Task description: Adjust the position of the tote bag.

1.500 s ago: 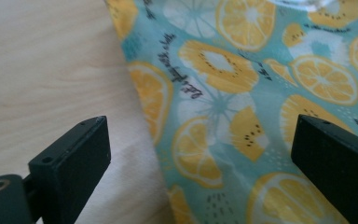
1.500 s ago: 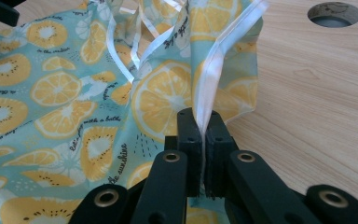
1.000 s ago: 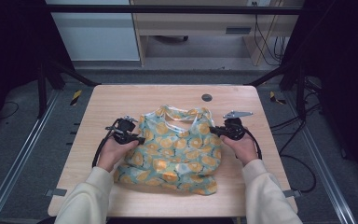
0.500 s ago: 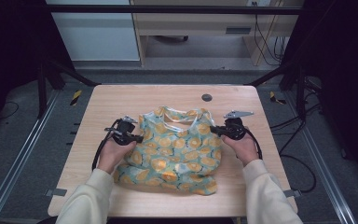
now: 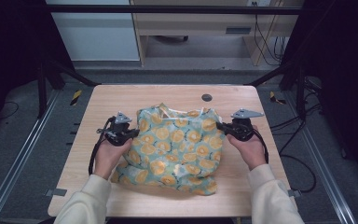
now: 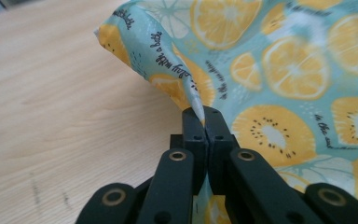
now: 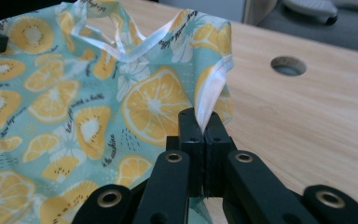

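**Two grippers pinch a fruit-print cloth**

A cloth (image 5: 177, 149) lies in the middle of a wooden table (image 5: 121, 98). It is light blue-green and has yellow orange slices and small dark writing printed all over it. It is bunched up, not flat. A thin white ribbon (image 7: 121, 49) runs along its top edge.

A person holds a gripper in each hand. The sleeves are cream.

The left gripper (image 5: 131, 134) is at the left edge of the cloth. In the left gripper view, its two black fingers (image 6: 193, 128) are pressed tight together, with a fold of the cloth caught between them. The left gripper's jaws have just been closing on that fold. The cloth rises from the fingers to a pointy corner (image 6: 103, 33) that stands up off the table.

The right gripper (image 5: 220, 126) is at the right edge of the cloth. In the right gripper view, its fingers (image 7: 191, 126) are squeezed shut too. They pinch the white-trimmed edge of the cloth, and that bit stands up above them.

The two grippers are well apart, one on each side, with the cloth between them. The lower part of the cloth rests on the table near the person.

A small round hole (image 5: 207, 97) is in the table behind the cloth.
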The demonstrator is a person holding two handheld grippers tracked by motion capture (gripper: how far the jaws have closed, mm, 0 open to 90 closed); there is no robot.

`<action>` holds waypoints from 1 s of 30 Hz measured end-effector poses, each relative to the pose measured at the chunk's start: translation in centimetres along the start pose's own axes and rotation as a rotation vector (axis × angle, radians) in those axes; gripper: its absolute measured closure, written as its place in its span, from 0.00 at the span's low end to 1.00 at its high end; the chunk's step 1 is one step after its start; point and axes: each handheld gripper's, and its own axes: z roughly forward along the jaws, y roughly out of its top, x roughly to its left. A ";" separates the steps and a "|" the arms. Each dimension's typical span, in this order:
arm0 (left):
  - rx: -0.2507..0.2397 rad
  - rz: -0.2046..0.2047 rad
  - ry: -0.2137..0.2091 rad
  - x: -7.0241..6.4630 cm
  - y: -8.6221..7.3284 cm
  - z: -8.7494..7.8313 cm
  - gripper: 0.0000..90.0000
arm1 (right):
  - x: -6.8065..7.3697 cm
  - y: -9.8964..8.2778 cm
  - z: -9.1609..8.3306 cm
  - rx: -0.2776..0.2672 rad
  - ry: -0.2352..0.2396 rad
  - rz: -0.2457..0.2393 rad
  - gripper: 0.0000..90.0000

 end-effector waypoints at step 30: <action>-0.209 0.067 0.101 -3.4 -1.6 -6.0 1.00 | 5.0 -2.5 -7.0 -0.190 -0.097 -0.061 1.00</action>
